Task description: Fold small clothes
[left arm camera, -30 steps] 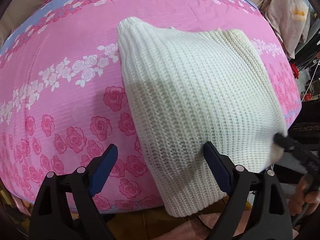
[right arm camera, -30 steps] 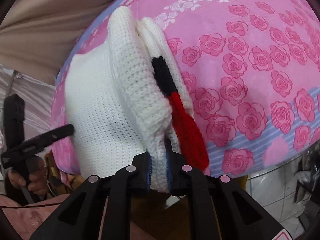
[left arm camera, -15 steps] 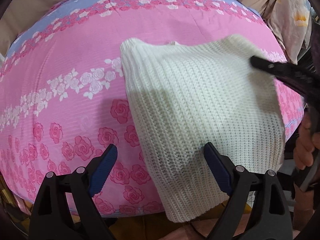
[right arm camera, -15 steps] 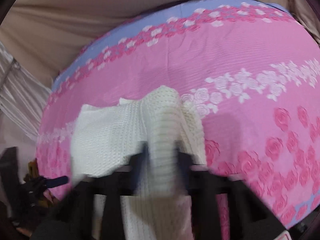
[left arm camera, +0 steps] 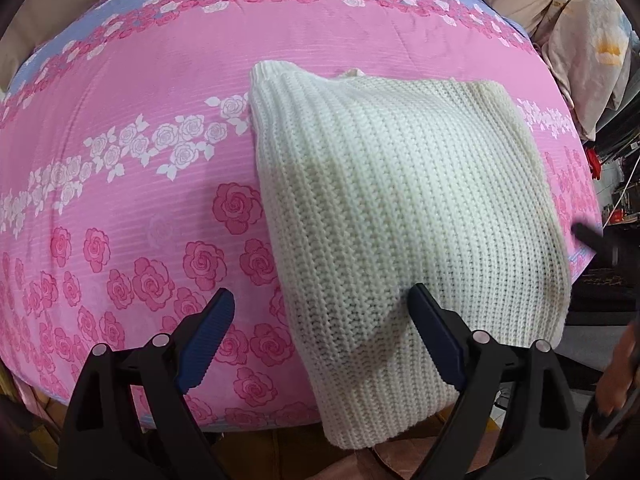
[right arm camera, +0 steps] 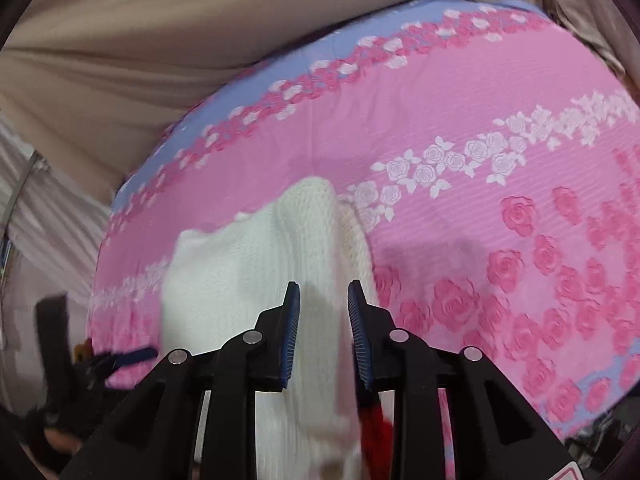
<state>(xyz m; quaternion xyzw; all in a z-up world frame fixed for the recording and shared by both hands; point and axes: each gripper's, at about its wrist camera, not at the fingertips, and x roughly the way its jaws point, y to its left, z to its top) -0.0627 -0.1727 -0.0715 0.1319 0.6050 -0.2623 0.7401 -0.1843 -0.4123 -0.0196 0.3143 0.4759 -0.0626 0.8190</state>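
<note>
Sweater (left arm camera: 400, 216), cream ribbed knit, lies folded on pink rose bedspread (left arm camera: 120, 200); both grippers (left arm camera: 320, 336) (right arm camera: 323, 312) spread, empty.

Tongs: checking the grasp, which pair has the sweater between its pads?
The right tongs: the white sweater lies between their pads; the left tongs gape wide.

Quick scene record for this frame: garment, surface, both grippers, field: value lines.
garment: cream knit sweater, folded, near edge hanging over the bed's front edge
surface: pink rose-print bedspread
left gripper: open, empty, its right finger over the sweater
right gripper: fingers apart, sweater between them; contact unclear, blurred
trim: red patch by right finger
</note>
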